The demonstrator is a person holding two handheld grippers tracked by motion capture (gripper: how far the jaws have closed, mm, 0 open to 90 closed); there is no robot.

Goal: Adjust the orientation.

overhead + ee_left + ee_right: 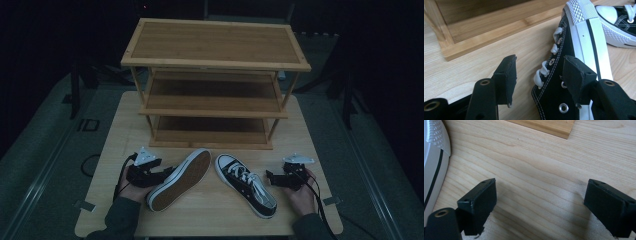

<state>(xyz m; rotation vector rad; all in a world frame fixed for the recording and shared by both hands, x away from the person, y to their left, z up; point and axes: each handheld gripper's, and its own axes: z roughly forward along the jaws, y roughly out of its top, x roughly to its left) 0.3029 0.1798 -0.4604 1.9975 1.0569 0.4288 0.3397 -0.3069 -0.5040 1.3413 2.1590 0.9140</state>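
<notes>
Nearest the person, the left gripper (159,176) straddles the tipped black canvas sneaker (564,82), jaws apart, not yet clamped; the right gripper (270,179) gapes empty beside the upright sneaker (246,185). Beyond, the three-tier bamboo shoe rack (215,60) awaits both.

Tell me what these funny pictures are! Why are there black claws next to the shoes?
Those claws are tongs that a person holds, one in each hand. One picture is taken from above the table. There you see the left tongs and the right tongs, a wooden shoe rack at the back, and two black sneakers in front of it. The other two pictures come from little cameras riding on the tongs, looking along their black jaws. The tipped sneaker lies on its side between the open jaws of the left tongs, which do not yet squeeze it. The upright sneaker stands beside it. The right tongs are open over bare wood, holding nothing.
</notes>
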